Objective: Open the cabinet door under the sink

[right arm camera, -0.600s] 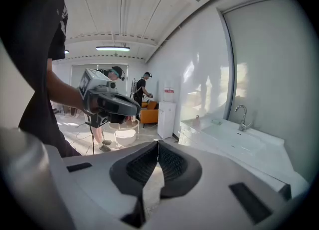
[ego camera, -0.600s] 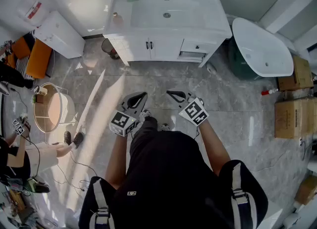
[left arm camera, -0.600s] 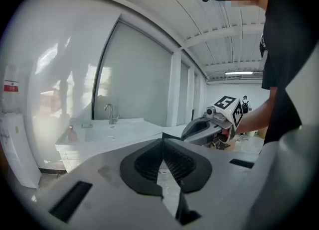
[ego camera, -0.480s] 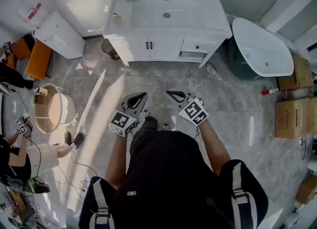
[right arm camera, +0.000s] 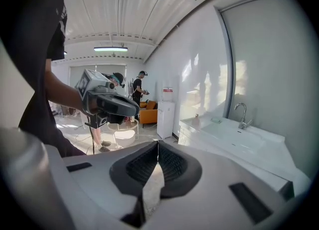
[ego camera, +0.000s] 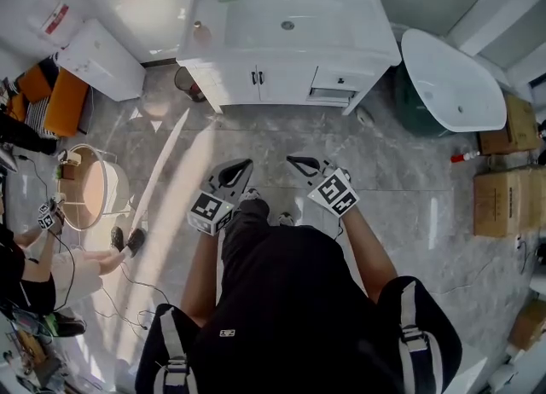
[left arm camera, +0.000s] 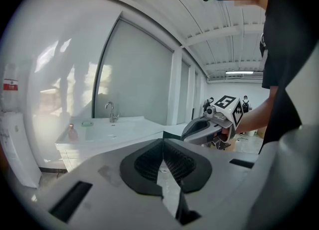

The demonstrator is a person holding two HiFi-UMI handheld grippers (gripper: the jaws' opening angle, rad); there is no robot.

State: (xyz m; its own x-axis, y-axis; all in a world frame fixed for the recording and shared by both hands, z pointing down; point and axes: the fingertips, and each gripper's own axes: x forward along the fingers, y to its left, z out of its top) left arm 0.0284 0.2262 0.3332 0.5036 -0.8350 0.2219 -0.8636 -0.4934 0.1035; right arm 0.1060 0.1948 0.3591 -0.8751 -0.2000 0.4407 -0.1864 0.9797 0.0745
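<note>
Fingertips [left arm camera: 147, 167] of the left gripper [left arm camera: 163, 135] meet on nothing — the right gripper [right arm camera: 157, 143] is closed likewise. Well ahead, the cabinet door [ego camera: 235, 85] stands shut under the sink [ego camera: 256, 30], whose basin shows only its drain [ego camera: 287, 26]; a small bottle [ego camera: 201, 32] stands on its left rim, a white bathtub [ego camera: 448, 85] further right.

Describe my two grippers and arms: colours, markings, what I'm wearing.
Both the left gripper and right gripper are light grey tapered shells with black ribbed pads. Each carries a white cube with black square markers. You wear a black short-sleeved shirt with grey shoulder straps.
</note>
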